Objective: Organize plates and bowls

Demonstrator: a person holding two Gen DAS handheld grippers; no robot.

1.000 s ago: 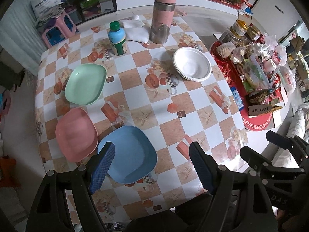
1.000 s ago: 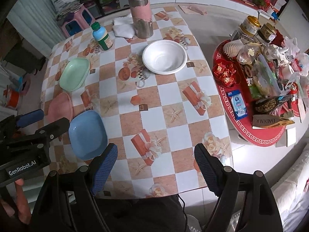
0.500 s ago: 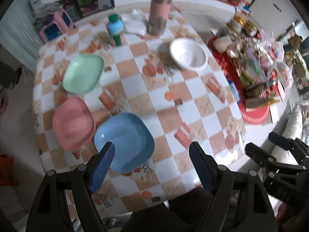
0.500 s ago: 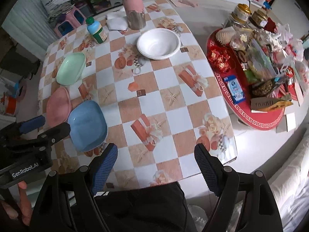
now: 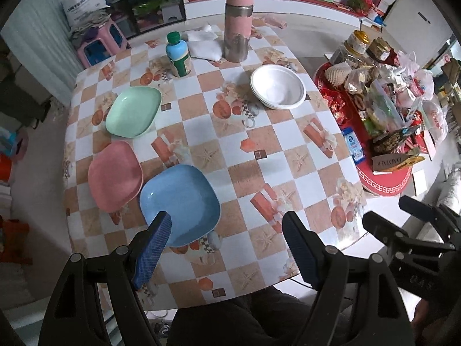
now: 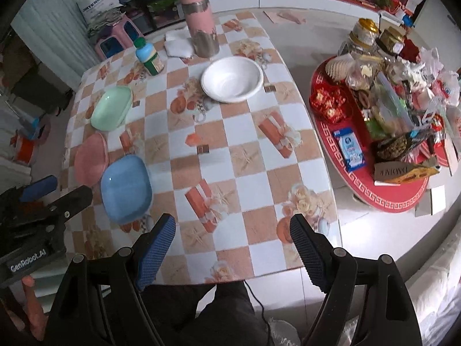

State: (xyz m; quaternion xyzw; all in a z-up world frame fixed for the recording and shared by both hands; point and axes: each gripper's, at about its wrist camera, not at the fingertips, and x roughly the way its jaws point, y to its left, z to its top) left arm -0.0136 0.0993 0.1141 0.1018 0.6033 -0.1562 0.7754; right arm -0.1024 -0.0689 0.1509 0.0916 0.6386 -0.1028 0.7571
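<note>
Plates (image 5: pixel 180 201) and white bowl (image 5: pixel 278 86) on checkered tablecloth (image 5: pixel 259 178), cluttered room, both grippers' fingers (image 5: pixel 151 249) spread, empty

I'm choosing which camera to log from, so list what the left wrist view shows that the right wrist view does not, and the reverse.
Only the left wrist view: the right hand-held gripper from the side, at the lower right edge.

Only the right wrist view: the left hand-held gripper from the side at the left edge, marked GenRobot.AI, with fingers of the person's hand beneath it.

Both: the table with the blue plate, pink plate, green plate, white bowl, flask and bottle, plus the red tray of snacks.
</note>
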